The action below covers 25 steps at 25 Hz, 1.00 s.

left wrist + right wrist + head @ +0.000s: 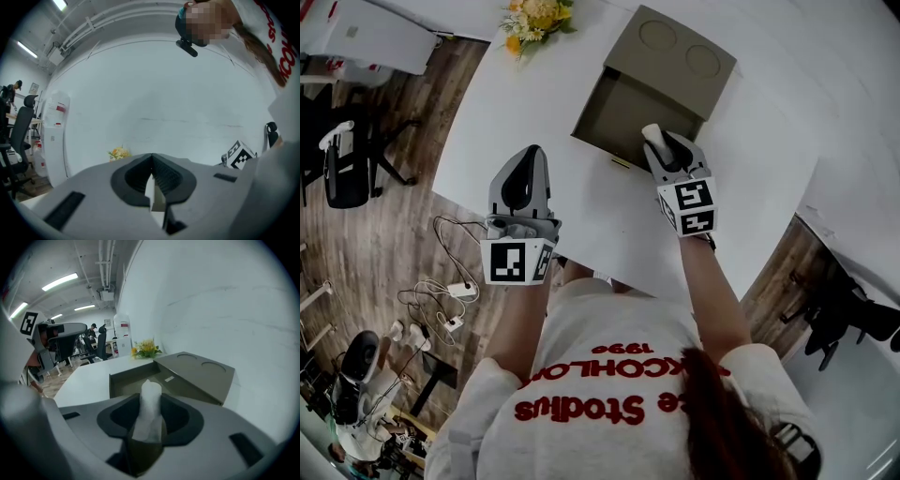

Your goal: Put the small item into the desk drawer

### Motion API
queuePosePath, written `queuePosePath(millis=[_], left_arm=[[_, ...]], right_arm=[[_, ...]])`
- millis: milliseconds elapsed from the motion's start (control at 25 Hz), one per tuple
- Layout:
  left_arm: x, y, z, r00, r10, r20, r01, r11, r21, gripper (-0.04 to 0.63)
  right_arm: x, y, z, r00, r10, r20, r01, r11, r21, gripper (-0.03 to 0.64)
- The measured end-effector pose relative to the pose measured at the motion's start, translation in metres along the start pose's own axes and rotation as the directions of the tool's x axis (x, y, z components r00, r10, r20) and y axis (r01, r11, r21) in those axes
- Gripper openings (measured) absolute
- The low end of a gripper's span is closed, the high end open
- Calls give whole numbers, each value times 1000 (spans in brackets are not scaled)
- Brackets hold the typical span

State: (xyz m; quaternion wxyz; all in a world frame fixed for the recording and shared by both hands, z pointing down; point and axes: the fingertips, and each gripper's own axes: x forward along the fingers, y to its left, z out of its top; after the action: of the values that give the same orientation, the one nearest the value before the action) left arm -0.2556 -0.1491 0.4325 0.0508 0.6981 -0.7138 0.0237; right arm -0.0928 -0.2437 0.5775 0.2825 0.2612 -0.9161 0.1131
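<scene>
White cylindrical item (151, 401) upright in right tongs (662, 141), over open olive drawer (611, 114).

Red print on the person's white shirt (609, 370), upside down, "1996" readable, other words only partly legible

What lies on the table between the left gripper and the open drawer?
Nothing. In the head view, only bare white table separates the left gripper from the drawer.

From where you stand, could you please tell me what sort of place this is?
Probably an office or lab: office chairs beside a white table, strip lights overhead, cables on the wood floor.
</scene>
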Motion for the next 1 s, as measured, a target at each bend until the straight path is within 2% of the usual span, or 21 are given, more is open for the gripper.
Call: queuePosePath(millis=[120,280,440,560,1000], left_arm=[[2,1,-4,1000,-2,-5,2,1000,-5,8],[6,1,-5,1000,0,-4,0,1000,-7,7],[6,-2,-3,1000,-1,3,1,1000,-7,8],[6,-5,2,1000,0,13,0,1000,-5,8],[6,-15,39,996,-14,86,12,1000,27,8]], right_arm=[[2,2,-1,1000,1,-20,-1,1000,-4,163],[1,-1,2,1000,10,11,-10,999,40,163],[-13,-5,18,994,5,108,-15,996,84,77],[-27,-7,39,981,-8,193,-10,996,92,23],[-81,-11,109,913,-33,407,-18,993,120,11]])
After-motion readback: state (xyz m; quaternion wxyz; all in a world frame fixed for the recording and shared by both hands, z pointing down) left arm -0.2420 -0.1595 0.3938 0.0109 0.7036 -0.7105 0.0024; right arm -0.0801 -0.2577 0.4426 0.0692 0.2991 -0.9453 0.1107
